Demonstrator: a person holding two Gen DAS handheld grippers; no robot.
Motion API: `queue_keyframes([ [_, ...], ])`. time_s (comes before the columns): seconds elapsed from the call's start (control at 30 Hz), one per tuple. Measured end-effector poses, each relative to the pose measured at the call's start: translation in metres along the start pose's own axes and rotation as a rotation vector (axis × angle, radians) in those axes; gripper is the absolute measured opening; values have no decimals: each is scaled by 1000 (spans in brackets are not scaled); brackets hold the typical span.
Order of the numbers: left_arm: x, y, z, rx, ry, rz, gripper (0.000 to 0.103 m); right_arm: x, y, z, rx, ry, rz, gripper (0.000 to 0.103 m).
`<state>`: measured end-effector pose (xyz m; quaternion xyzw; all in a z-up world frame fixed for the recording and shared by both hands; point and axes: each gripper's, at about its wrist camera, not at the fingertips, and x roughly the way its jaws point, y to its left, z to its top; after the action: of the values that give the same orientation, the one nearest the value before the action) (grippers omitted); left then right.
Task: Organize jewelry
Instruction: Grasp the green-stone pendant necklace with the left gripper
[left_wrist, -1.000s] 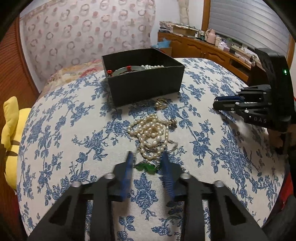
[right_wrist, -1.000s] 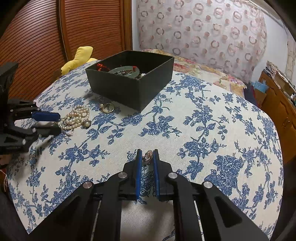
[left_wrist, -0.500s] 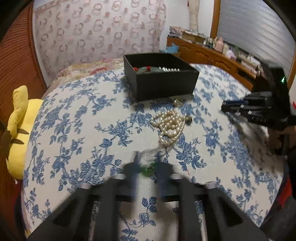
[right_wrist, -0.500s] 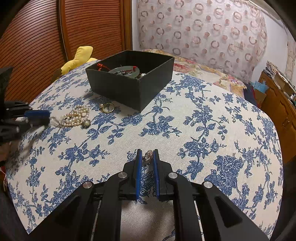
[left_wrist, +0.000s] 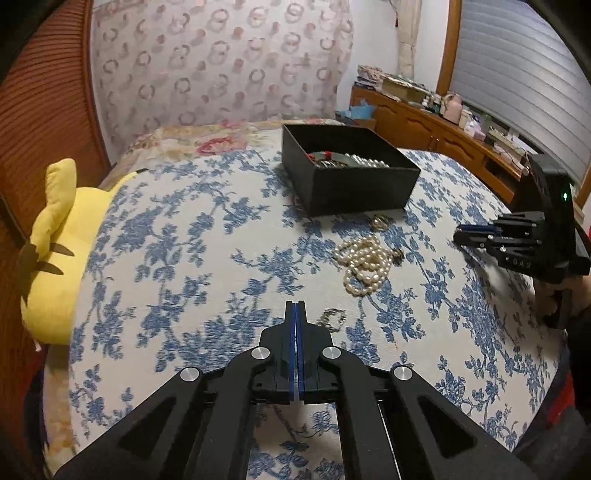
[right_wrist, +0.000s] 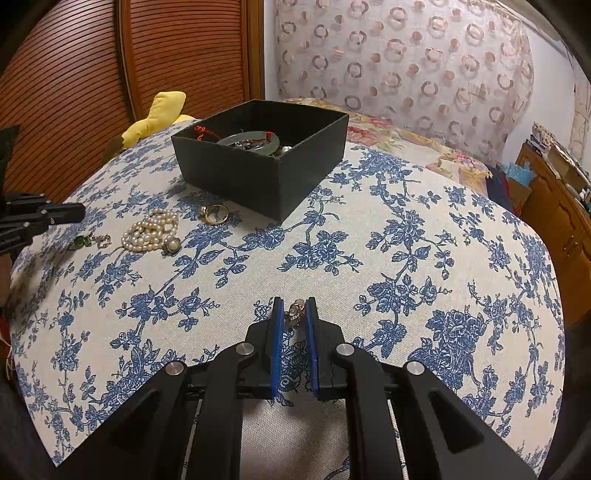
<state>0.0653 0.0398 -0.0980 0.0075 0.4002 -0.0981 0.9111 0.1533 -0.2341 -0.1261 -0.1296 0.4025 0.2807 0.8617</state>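
Observation:
A black jewelry box (left_wrist: 347, 173) stands on the floral cloth and holds a jade bangle (right_wrist: 251, 142) and pearls. A pearl string (left_wrist: 364, 264), a gold ring (left_wrist: 380, 221) and a pearl earring (right_wrist: 171, 244) lie in front of it. My left gripper (left_wrist: 295, 306) is shut with nothing seen between its pads, lifted back from the pearls; a silver chain piece (left_wrist: 332, 319) lies just right of its tips. A green-stone pendant (right_wrist: 83, 242) lies by the pearls. My right gripper (right_wrist: 294, 310) is shut on a small rose-gold earring (right_wrist: 295, 312), low over the cloth.
A yellow plush toy (left_wrist: 62, 243) lies at the bed's left edge. A wooden slatted wardrobe (right_wrist: 110, 74) stands behind it. A wooden dresser (left_wrist: 443, 136) with clutter runs along the right wall. The bare floral cloth (right_wrist: 406, 258) spreads right of the box.
My left gripper closed from open, then pulled back and left from the pearl string; the green pendant it straddled now lies on the cloth. My right gripper has stayed still holding the earring.

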Motion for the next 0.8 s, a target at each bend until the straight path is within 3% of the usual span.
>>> queue_keyframes([
  [0.1, -3, 5, -2, -15, 1, 10, 1, 0, -1, 0, 1, 0, 1, 13],
  [0.17, -1, 7, -5, -23, 15, 9, 7, 0, 0, 0, 1, 0, 1, 13],
  [0.23, 3, 5, -8, -18, 30, 14, 25, 0, 0, 0, 1, 0, 1, 13],
  [0.27, 5, 3, -9, -11, 38, 20, 26, 0, 0, 0, 1, 0, 1, 13],
  [0.57, 12, -11, -23, 49, 56, 47, 26, 0, 0, 0, 0, 0, 1, 13],
  [0.63, 12, -12, -24, 59, 52, 40, 18, 0, 0, 0, 0, 0, 0, 13],
  [0.8, 10, -13, -25, 70, 37, 27, 17, 0, 0, 0, 0, 0, 0, 13],
])
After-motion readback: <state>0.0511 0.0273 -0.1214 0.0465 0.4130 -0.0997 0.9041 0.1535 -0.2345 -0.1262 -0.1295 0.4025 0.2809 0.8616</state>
